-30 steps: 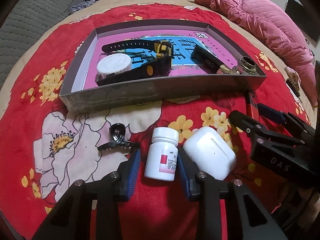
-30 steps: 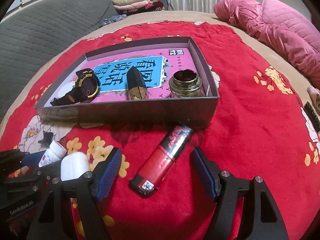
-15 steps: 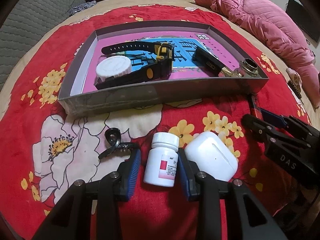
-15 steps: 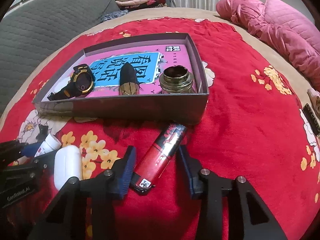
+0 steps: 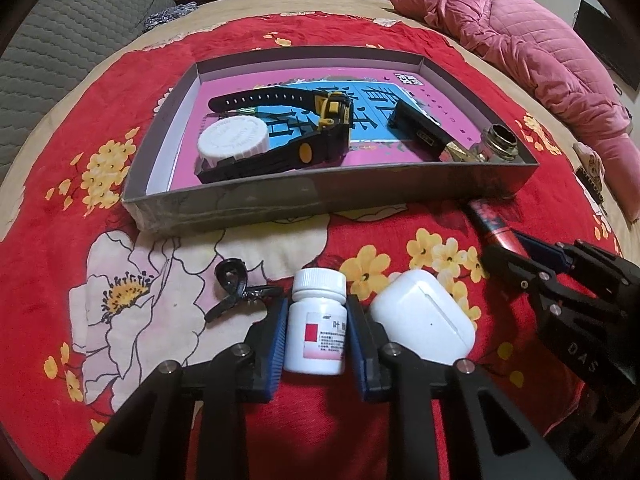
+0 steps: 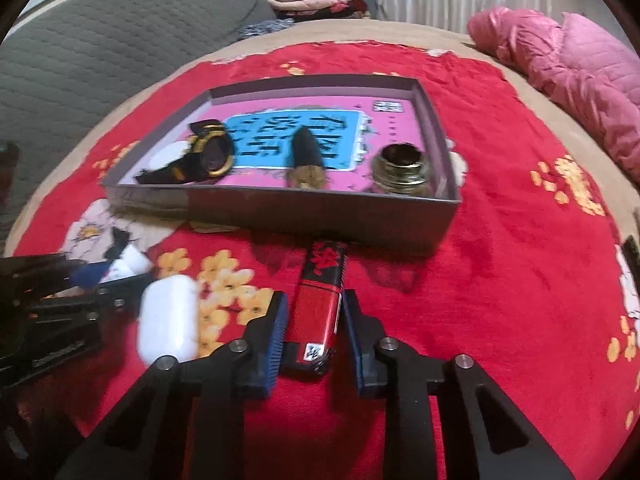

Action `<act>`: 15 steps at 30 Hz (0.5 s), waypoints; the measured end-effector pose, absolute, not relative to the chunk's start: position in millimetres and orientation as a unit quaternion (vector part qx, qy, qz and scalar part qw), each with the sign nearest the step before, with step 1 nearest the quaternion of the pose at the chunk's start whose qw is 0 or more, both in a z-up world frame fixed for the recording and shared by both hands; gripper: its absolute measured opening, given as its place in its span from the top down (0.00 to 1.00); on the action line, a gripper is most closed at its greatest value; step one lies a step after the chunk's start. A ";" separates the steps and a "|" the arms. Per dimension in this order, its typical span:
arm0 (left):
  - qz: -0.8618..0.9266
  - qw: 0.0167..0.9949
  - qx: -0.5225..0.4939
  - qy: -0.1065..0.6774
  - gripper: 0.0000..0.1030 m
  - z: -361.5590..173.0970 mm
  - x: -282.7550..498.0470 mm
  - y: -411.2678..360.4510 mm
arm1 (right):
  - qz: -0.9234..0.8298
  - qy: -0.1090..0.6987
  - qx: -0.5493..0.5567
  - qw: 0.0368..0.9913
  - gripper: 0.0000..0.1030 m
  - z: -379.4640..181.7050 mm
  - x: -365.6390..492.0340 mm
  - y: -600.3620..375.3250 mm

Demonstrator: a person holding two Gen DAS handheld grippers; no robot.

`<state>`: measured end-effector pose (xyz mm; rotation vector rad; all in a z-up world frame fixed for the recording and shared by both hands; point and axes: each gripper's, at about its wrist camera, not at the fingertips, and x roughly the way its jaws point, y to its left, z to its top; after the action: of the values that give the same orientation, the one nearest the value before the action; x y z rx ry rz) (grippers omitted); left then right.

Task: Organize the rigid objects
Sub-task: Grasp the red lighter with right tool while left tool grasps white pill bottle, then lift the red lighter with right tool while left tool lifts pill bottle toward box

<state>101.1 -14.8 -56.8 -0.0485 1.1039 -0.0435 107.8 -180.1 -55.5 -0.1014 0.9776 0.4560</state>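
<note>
left view: hair clip [image 5: 236, 292] | right view: lighter label [image 6: 312, 351]

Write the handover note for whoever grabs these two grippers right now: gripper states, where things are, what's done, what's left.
Left gripper: jaws have just been closing, pads now against the white pill bottle, which stands on the red blanket.
Right gripper: shut on the red and black lighter, which lies on the blanket just in front of the grey box.
Done, in the box: watch, white lid, black case, brass-rimmed jar.
Left: lift bottle and lighter into the box, then the white earbud case and black hair clip, both loose on the blanket.
</note>
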 end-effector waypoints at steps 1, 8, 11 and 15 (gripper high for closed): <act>-0.021 0.851 -0.024 0.523 0.73 -56.2 100.7 -14.3 | 0.222 0.464 -0.048 0.857 0.77 -54.6 107.1 -178.8; -0.025 0.862 -0.042 0.505 0.73 -43.8 96.9 -9.5 | 0.243 0.454 -0.045 0.856 0.78 -48.9 105.9 -171.3; -0.025 0.866 -0.049 0.497 0.73 -38.0 96.5 -7.1 | 0.249 0.449 -0.041 0.857 0.78 -45.9 105.0 -170.6; -0.028 0.867 -0.063 0.493 0.73 -33.3 96.8 -4.4 | 0.260 0.437 -0.035 0.860 0.78 -40.5 103.1 -171.2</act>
<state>96.8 -4.4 -33.3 -0.1316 1.0320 -0.0590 103.1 -171.2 -40.5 -0.0726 0.9180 0.5467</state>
